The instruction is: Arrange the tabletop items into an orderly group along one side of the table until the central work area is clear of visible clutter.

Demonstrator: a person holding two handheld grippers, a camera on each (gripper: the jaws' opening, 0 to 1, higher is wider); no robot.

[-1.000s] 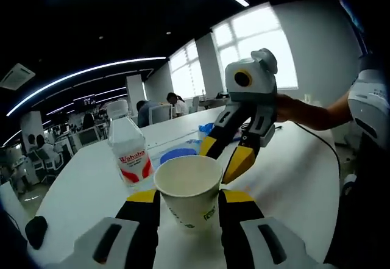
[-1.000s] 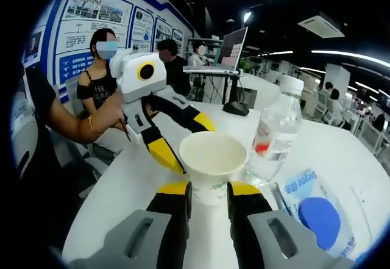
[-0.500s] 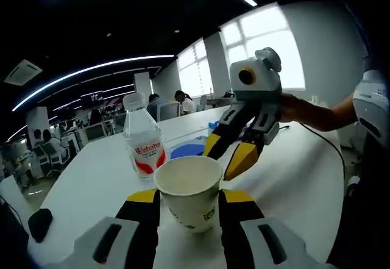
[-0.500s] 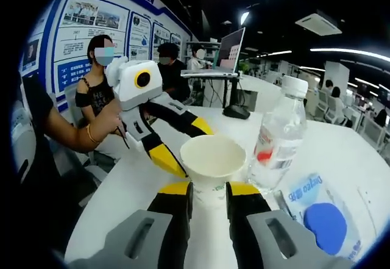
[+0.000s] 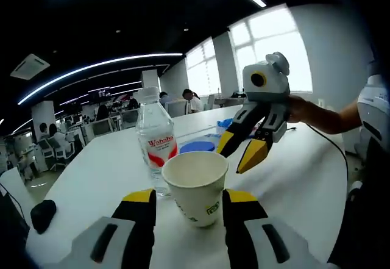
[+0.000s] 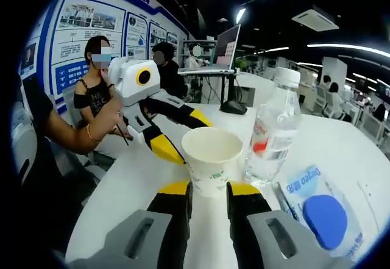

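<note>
Fingers first: my left gripper (image 5: 186, 211) has its yellow-tipped jaws on either side of the paper cup (image 5: 195, 186), but I honestly can't tell if they're pinching it or just bracketing it. Same story for my right gripper (image 6: 204, 199): the cup (image 6: 211, 161) sits between its jaws and contact isn't clear.

Going big to small. The white table (image 5: 97, 180) carries everything. The water bottle (image 5: 154, 144) stands upright just beside the cup, maybe touching it. Next to the bottle lies a flat clear packet (image 6: 314, 211) with a blue round patch. A small dark thing (image 5: 42, 214), maybe a mouse, sits well apart near the table edge.

What worries me: both grippers are on one cup from opposite sides. If both squeeze, it's thin paper and I'd guess it crumples; if I pull each hand its own way, it tears or pops out. And the bottle is so close that any sideways shove of the cup likely knocks it over and it rolls across the table.
</note>
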